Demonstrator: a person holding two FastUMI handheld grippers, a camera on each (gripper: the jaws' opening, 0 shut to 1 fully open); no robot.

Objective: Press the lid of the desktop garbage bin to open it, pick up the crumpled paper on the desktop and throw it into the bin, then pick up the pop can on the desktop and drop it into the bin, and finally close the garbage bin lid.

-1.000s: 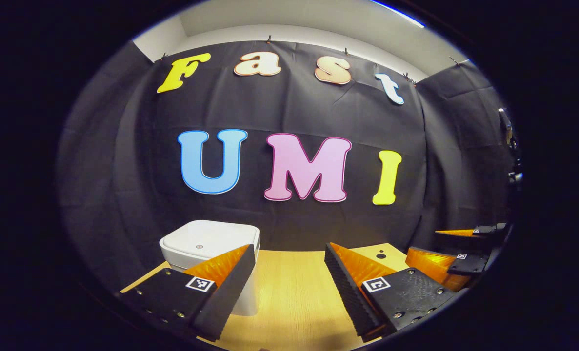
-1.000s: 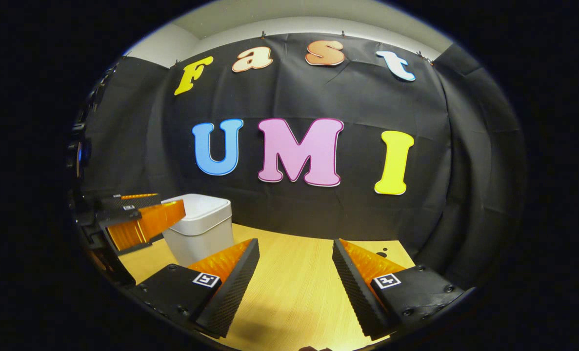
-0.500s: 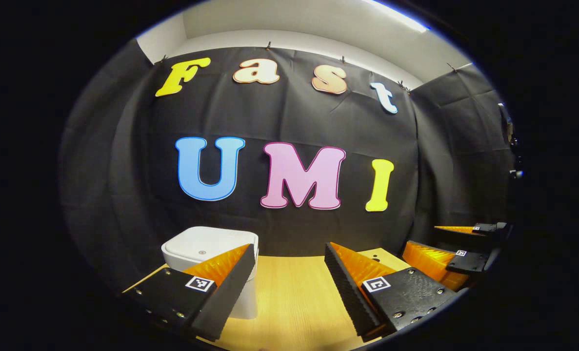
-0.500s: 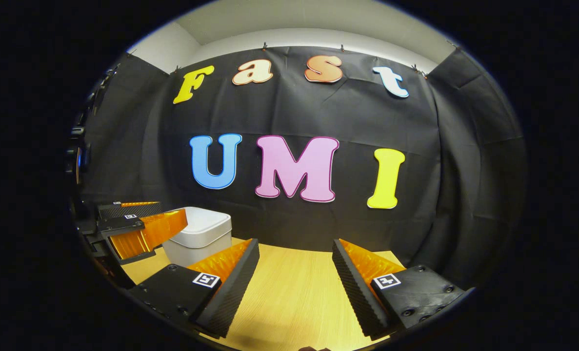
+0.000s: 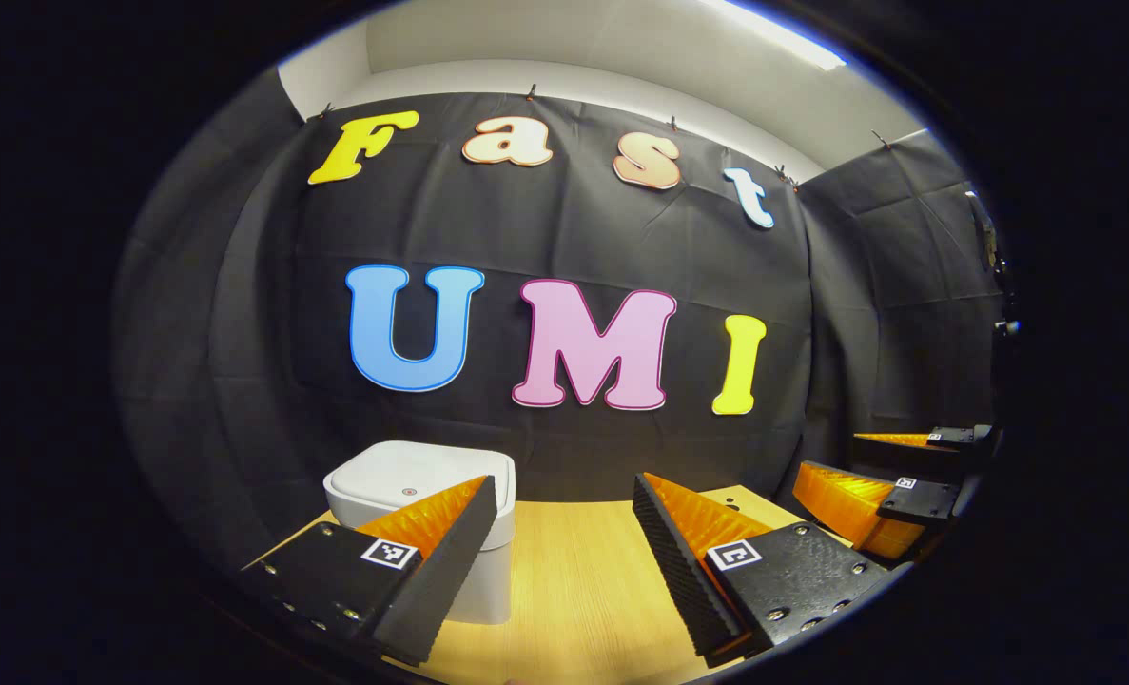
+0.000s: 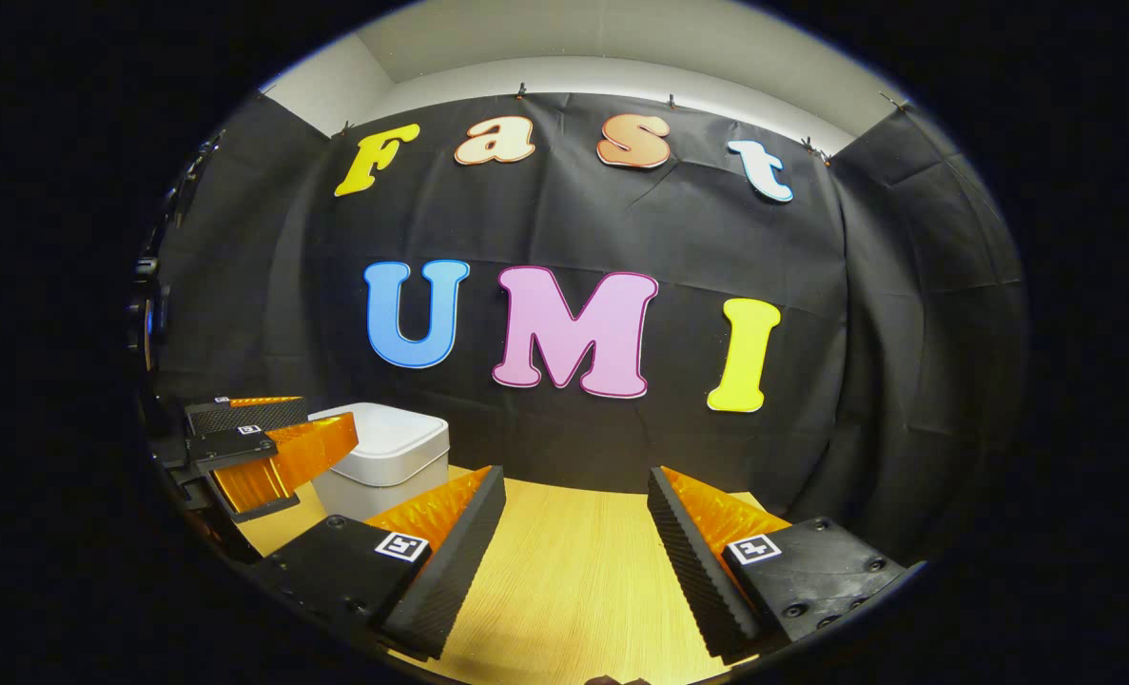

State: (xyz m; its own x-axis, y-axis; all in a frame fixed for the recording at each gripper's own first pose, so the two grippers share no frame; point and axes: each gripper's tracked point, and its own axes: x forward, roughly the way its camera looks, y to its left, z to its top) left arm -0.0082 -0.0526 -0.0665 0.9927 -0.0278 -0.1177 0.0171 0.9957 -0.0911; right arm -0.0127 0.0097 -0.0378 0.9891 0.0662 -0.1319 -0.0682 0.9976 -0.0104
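Little has shifted: both hand-held grippers, left [image 5: 564,499] and right [image 6: 576,490], stay wide open (empty) near the lid-shut bin [image 5: 412,480].

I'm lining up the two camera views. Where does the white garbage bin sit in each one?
Left gripper view: garbage bin at lower left, partly behind that hand-held gripper's left finger.
Right gripper view: garbage bin at lower left, beside the left hand-held gripper.
Shared landmark: the wooden desktop.

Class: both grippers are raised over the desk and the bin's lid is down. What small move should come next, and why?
Probably lower the left gripper onto the bin lid. The lid is shut, the bin sits just ahead of that open gripper, and nothing is held yet.
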